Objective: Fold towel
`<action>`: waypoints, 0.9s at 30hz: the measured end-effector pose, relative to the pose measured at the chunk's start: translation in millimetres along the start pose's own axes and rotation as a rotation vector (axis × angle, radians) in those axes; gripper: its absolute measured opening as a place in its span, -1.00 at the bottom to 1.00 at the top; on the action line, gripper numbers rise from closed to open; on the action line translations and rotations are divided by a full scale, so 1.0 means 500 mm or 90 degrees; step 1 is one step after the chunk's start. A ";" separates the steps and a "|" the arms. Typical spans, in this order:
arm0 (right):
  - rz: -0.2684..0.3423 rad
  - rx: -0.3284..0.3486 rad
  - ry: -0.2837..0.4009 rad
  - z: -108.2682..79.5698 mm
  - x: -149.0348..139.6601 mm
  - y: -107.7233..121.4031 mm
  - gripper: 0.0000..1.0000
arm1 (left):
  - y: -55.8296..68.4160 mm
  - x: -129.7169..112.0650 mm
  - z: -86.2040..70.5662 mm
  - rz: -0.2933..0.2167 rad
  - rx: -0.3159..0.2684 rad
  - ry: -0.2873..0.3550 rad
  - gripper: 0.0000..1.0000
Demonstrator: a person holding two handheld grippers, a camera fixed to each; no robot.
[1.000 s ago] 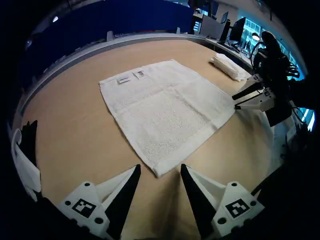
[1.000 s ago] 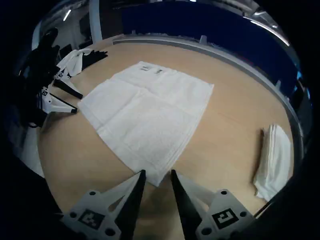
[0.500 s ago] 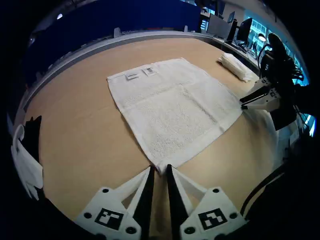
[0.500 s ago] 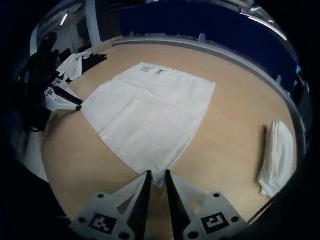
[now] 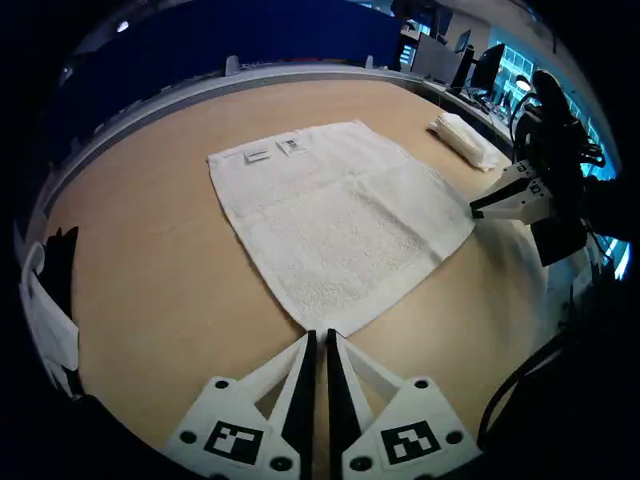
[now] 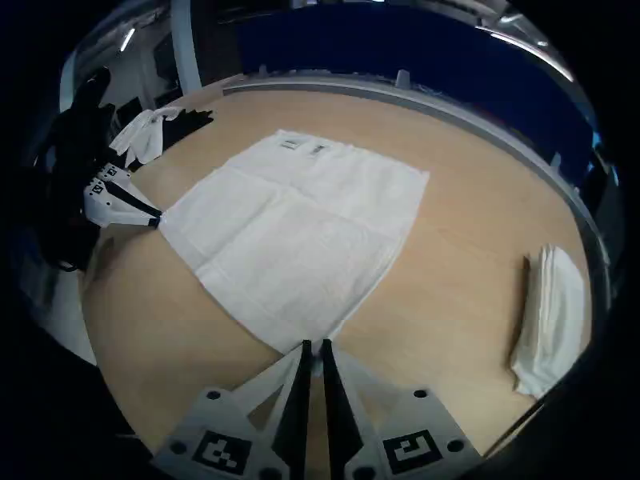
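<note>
Table; towel corners clamped in both jaws

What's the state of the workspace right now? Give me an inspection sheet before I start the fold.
Surface: light wooden table with a curved far edge.
Job's things: white towel spread flat, two labels at its far edge.
Clutter: folded stack of white cloths off to one side; loose white cloth by the table's edge.
Grippers: left gripper shut on one near corner of the towel; right gripper shut on the neighbouring corner.
Cables: dark cable looping past the table's edge.
Surroundings: blue partition behind the table; monitors beyond it.
</note>
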State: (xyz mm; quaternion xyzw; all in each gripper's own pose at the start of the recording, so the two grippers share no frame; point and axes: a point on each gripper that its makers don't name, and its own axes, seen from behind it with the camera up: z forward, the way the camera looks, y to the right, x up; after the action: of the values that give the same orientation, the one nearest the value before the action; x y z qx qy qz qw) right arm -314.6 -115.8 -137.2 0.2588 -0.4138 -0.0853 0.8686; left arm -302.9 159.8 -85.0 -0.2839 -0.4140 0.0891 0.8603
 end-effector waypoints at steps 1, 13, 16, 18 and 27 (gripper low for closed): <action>0.001 0.000 0.001 -0.001 0.001 0.001 -0.84 | -0.001 0.002 -0.002 -0.001 0.002 0.002 -0.82; 0.003 -0.001 0.000 -0.001 0.001 0.007 -0.87 | -0.004 -0.002 0.003 -0.001 0.010 0.004 -0.83; 0.008 0.001 0.002 -0.001 0.004 0.008 -0.87 | -0.003 0.001 0.001 -0.001 0.009 0.005 -0.83; 0.011 0.002 0.004 -0.001 0.006 0.009 -0.87 | -0.003 0.003 -0.001 -0.004 0.008 0.007 -0.83; 0.002 0.004 0.013 0.000 0.020 0.012 -0.88 | 0.000 0.012 -0.011 -0.008 0.005 0.012 -0.83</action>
State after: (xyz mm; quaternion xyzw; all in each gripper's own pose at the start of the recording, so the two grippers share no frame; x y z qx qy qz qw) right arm -308.5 -114.4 -127.6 0.2617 -0.4059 -0.0797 0.8720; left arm -295.0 159.7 -83.7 -0.2789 -0.4071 0.0822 0.8659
